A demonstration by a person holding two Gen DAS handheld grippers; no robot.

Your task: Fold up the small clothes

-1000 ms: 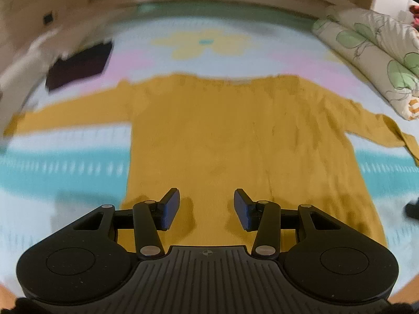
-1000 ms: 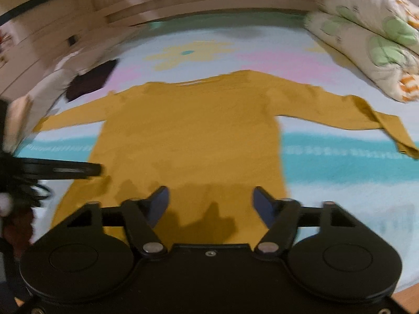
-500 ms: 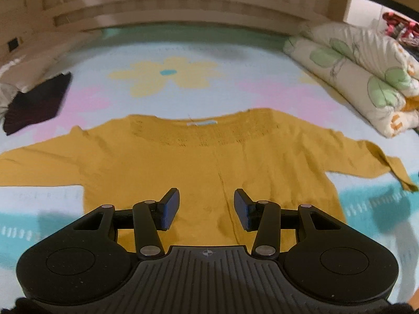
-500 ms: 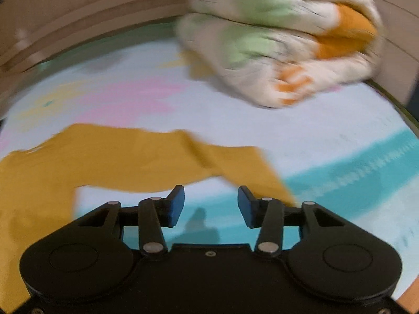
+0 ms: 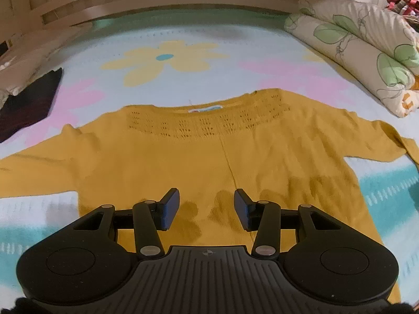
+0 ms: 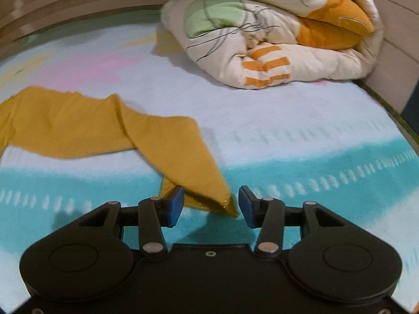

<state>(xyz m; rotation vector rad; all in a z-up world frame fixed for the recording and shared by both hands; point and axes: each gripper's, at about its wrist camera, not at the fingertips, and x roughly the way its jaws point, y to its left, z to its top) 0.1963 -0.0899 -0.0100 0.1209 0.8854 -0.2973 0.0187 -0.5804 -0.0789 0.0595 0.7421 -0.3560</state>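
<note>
Risk sits mostly w/ the right tool (image 6: 208, 206): its jaws are spread, not pinching anything, w/ the cuff tip (image 6: 209, 198) of the mustard sweater's sleeve (image 6: 86, 128) lying btwn the blue pads (image 6: 174, 206), neither pad pressing on it. Jaws have just been closing a bit, cloth btwn them but not caught. If they shut too shallow, only the pointed corner gets nipped & the knit probably slips out on the lift; too deep, & the bed cover (image 6: 301, 136) gets pinched along w/ the cuff. The sleeve is already doubled over near its end, so pulling from the tip could likely drag that twist into the fold & leave a lumpy edge. The sweater (image 5: 183, 162) itself lies flat, spread on the bed, neckline (image 5: 209, 120) away from the left camera, sleeves out to both sides. The left tool (image 5: 207, 209) hangs over the lower body of the sweater, jaws apart, holding nothing; whether it touches the knit can't be told. W/ nothing pinning the body, a sideways tug on the sleeve may shift the whole garment & skew it. A rolled quilt (image 6: 275, 31) sits well apart at the bed's far right, a dark cloth (image 5: 28, 99) far left; neither looks in the way.
</note>
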